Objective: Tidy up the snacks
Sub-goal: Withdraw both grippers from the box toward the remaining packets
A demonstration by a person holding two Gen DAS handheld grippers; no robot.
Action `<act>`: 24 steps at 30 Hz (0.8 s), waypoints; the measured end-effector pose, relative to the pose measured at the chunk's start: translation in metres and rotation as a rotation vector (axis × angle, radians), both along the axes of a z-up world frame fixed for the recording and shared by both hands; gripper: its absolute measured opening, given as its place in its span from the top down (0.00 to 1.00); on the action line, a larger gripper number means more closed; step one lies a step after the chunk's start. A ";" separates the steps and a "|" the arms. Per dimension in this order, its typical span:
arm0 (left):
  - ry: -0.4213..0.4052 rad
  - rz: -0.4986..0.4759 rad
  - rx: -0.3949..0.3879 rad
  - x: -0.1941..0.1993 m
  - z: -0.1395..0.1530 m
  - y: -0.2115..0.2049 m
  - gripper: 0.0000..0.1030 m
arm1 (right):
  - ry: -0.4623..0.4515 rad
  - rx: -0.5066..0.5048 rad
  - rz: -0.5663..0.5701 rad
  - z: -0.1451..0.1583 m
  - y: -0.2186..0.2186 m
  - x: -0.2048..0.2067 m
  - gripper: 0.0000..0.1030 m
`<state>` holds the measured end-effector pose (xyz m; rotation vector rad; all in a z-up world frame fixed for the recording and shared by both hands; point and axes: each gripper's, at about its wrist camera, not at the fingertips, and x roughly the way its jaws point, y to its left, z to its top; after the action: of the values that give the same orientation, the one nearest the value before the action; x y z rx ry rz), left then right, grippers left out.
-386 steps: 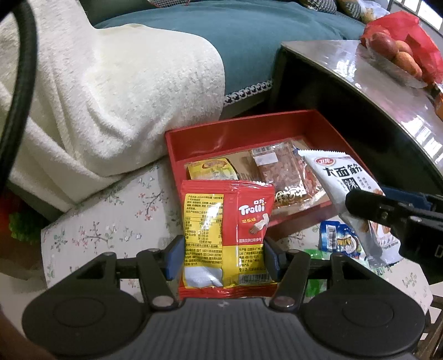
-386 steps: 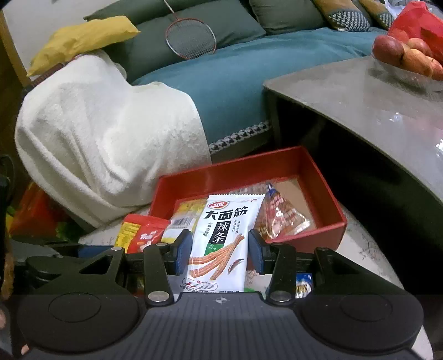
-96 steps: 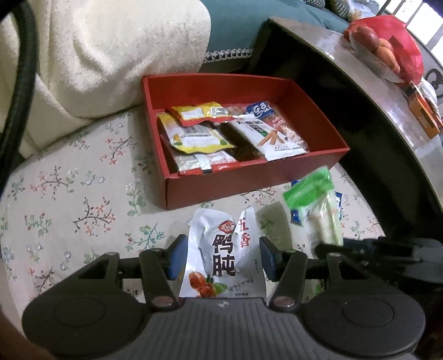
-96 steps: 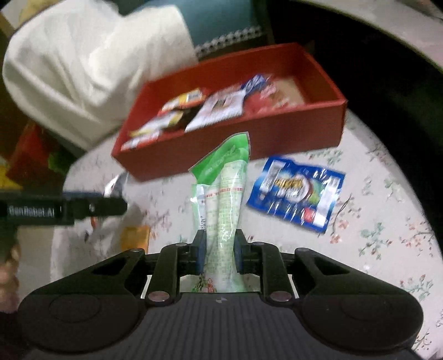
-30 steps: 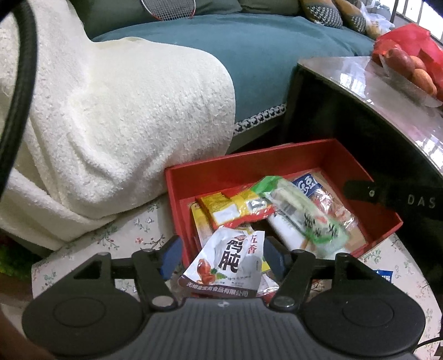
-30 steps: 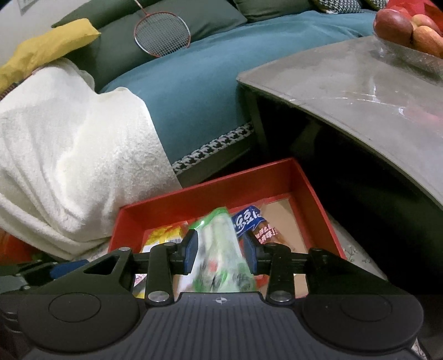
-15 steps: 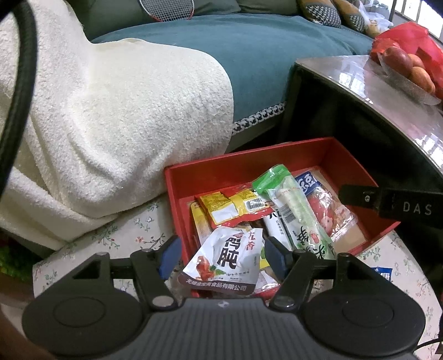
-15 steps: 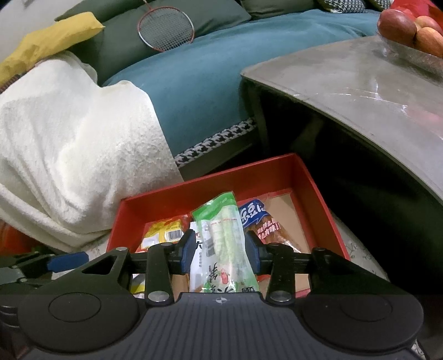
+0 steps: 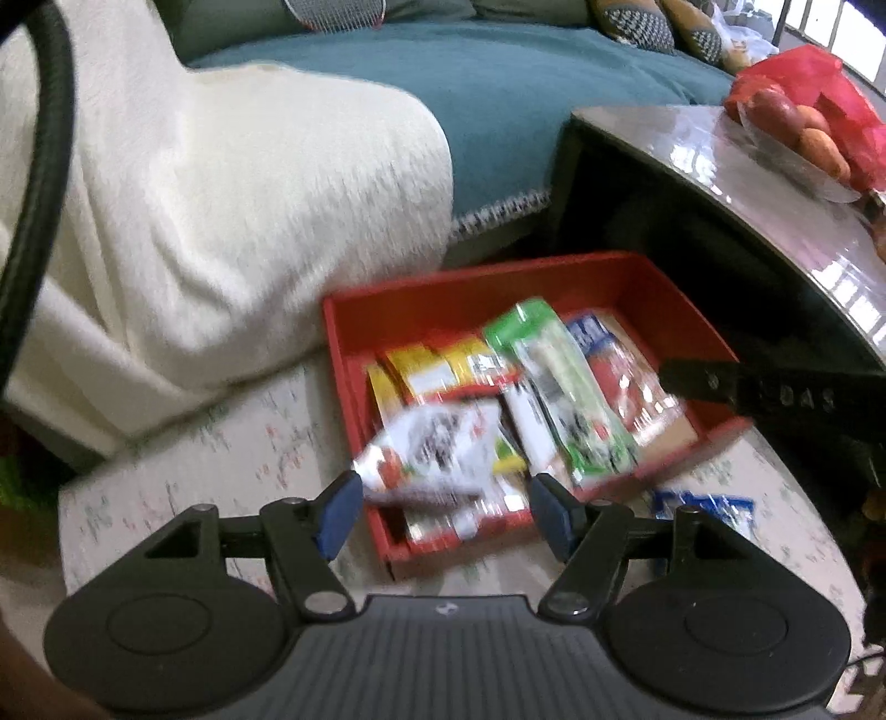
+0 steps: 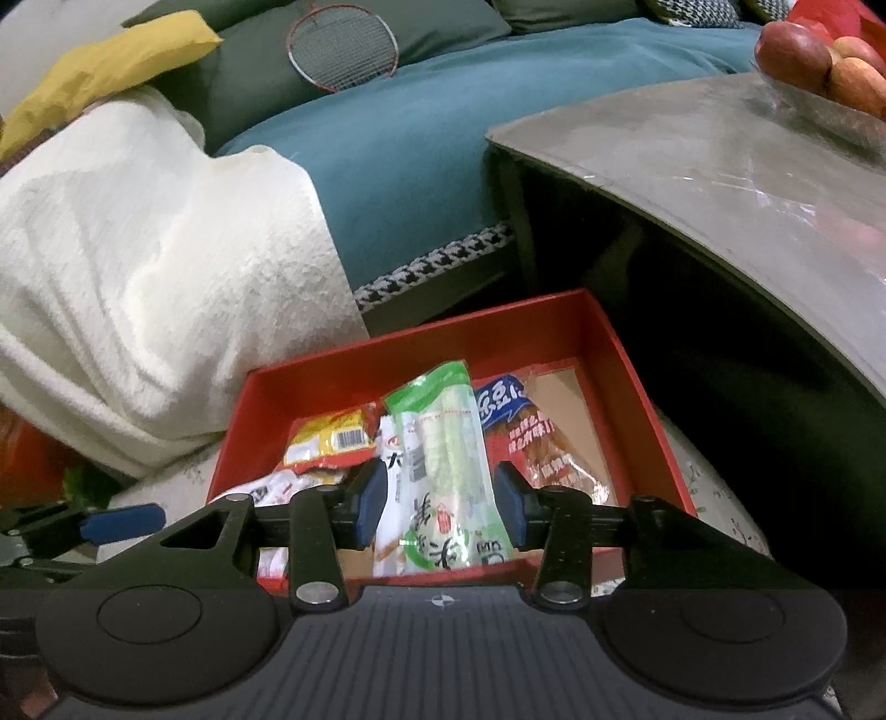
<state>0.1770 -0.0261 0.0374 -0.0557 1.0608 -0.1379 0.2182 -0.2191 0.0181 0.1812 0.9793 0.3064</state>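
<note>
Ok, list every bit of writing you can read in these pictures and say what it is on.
"DAS": on the arm of the right gripper in the left view.
"大": on the white packet, mostly hidden.
"乐豆": on the blue and red packet, likely; partly cut off.
Barcode, digits too small: yellow packet.
Green packet: print too small.
White pouch and blue packet: blurred.

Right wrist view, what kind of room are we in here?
Most likely a home living room: a teal sofa with cushions and a badminton racket, a low table bearing fruit, and a red snack box beside it.
</note>
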 end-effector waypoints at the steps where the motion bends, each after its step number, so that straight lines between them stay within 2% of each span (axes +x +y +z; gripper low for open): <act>1: 0.019 -0.002 -0.006 -0.006 -0.002 0.000 0.42 | 0.001 -0.002 0.004 0.000 0.000 -0.001 0.49; 7: 0.122 0.014 -0.028 -0.048 -0.019 0.003 0.41 | 0.001 -0.005 0.015 0.004 -0.005 -0.008 0.49; 11: 0.185 0.041 -0.076 -0.069 -0.029 0.005 0.41 | 0.001 -0.009 0.032 0.008 -0.013 -0.015 0.39; 12: 0.191 0.039 -0.079 -0.073 -0.030 0.003 0.41 | 0.004 -0.012 0.039 0.009 -0.015 -0.017 0.39; 17: 0.220 0.039 -0.061 -0.088 -0.040 -0.006 0.38 | 0.030 -0.048 0.092 0.005 -0.028 -0.032 0.40; 24: 0.285 0.072 -0.047 -0.098 -0.062 -0.013 0.38 | 0.103 -0.136 0.190 -0.018 -0.038 -0.052 0.36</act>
<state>0.0788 -0.0392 -0.0245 -0.1596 1.3383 -0.0911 0.1664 -0.2575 0.0006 -0.0208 1.1179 0.4054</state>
